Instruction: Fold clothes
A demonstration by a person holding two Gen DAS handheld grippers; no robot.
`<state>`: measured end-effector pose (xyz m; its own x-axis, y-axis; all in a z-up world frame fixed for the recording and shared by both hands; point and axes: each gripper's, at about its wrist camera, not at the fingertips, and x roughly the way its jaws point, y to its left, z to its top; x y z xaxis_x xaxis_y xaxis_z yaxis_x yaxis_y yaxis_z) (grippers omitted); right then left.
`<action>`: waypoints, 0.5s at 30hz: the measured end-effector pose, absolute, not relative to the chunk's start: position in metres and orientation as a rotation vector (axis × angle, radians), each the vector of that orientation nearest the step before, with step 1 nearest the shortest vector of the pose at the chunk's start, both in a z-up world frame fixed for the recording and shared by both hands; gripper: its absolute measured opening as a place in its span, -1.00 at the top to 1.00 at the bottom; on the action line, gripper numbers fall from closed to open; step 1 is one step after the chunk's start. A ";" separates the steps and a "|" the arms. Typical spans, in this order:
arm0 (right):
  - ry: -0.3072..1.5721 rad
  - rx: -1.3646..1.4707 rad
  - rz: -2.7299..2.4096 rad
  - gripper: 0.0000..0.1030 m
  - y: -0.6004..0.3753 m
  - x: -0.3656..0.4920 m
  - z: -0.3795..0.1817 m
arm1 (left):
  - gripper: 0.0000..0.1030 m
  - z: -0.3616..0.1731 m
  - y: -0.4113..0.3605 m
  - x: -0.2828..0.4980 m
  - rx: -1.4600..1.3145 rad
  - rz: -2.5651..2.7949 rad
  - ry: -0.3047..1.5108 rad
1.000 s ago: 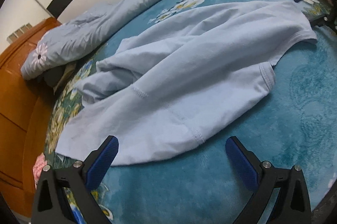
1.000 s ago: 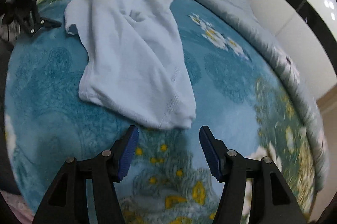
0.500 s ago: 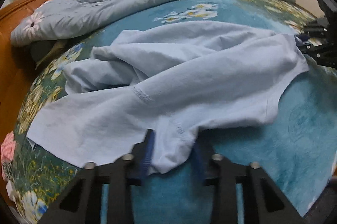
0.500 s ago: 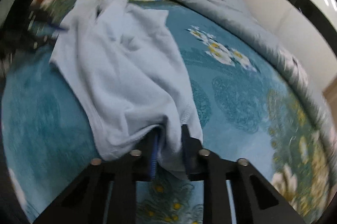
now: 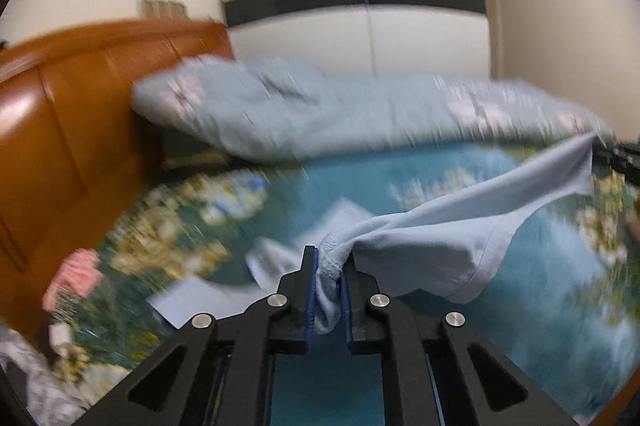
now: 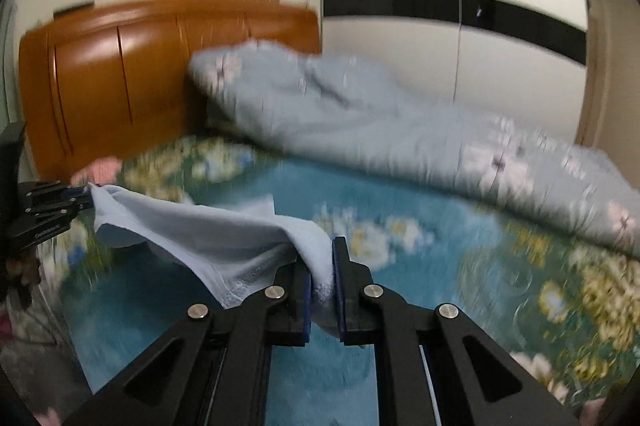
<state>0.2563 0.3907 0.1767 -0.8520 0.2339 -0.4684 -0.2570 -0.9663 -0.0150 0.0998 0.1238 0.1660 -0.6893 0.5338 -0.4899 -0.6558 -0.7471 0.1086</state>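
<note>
Both grippers, left (image 5: 329,268) and right (image 6: 321,268), open a second ago, are closing, now pinching the shirt (image 5: 460,226) and lifting it taut above the bed (image 5: 540,266), ready to spread for folding.

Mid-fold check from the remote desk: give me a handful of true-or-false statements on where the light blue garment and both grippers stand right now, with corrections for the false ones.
1. The left gripper has the light blue garment between its pads. True; its jaws are closing on the cloth.
2. The right gripper is empty. False: garment fabric is bunched between its pads, with its jaws closing on it.
3. The garment lies flat on the teal floral blanket. False: it hangs stretched between the two grippers above the blanket.
4. A wooden headboard stands behind the bed. True.
5. The grey-blue quilt is heaped in the bed's near half. False: it lies along the far side.
</note>
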 end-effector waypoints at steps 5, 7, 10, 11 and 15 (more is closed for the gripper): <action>-0.022 -0.536 2.800 0.82 0.361 0.278 0.241 | 0.79 0.240 0.097 0.130 -0.385 2.463 0.306; -0.058 -0.471 2.803 0.82 0.349 0.294 0.266 | 0.79 0.266 0.087 0.147 -0.314 2.486 0.285; -0.112 -0.367 2.816 0.82 0.333 0.323 0.298 | 0.79 0.303 0.070 0.178 -0.183 2.518 0.270; -0.136 -0.334 2.820 0.82 0.327 0.334 0.308 | 0.79 0.313 0.063 0.190 -0.142 2.522 0.264; -0.236 -0.225 2.832 0.82 0.306 0.377 0.338 | 0.79 0.346 0.044 0.214 -0.047 2.512 0.244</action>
<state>0.3772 0.3064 0.3378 -0.9458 0.2975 -0.1299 -0.2719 -0.9446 -0.1836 0.2144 0.0440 0.3455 -0.8149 0.5726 -0.0894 -0.5791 -0.7986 0.1641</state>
